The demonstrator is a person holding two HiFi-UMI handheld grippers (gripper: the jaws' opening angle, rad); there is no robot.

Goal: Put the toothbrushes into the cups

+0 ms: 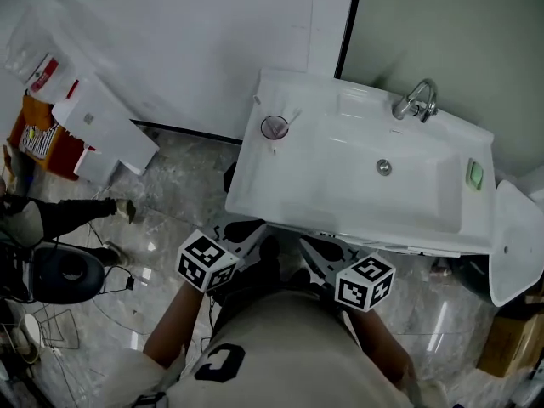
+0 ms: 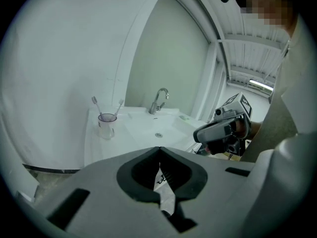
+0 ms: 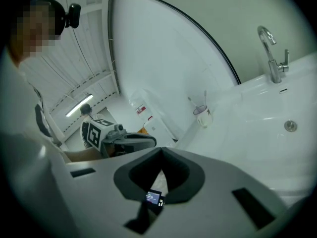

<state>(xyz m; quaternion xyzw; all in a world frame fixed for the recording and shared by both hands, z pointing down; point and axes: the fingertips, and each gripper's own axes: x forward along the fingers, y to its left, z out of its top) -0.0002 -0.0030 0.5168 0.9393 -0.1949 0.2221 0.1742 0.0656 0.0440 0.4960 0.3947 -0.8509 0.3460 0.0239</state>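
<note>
One white sink [image 1: 255,189] stood against the wall, with one faucet [image 1: 416,100] at its back edge and one small green item [image 1: 475,174] on its right rim. A single clear cup [image 2: 106,125] sat on the sink's back left corner, and two toothbrushes [image 2: 95,105] stood in it, leaning apart with their heads up. Both grippers hung well short of the cup, near the sink's front edge and close to the person's body. The left gripper [image 2: 159,149] had its jaws closed together with nothing between them, and the right gripper [image 3: 161,150] was likewise closed and empty.
</note>
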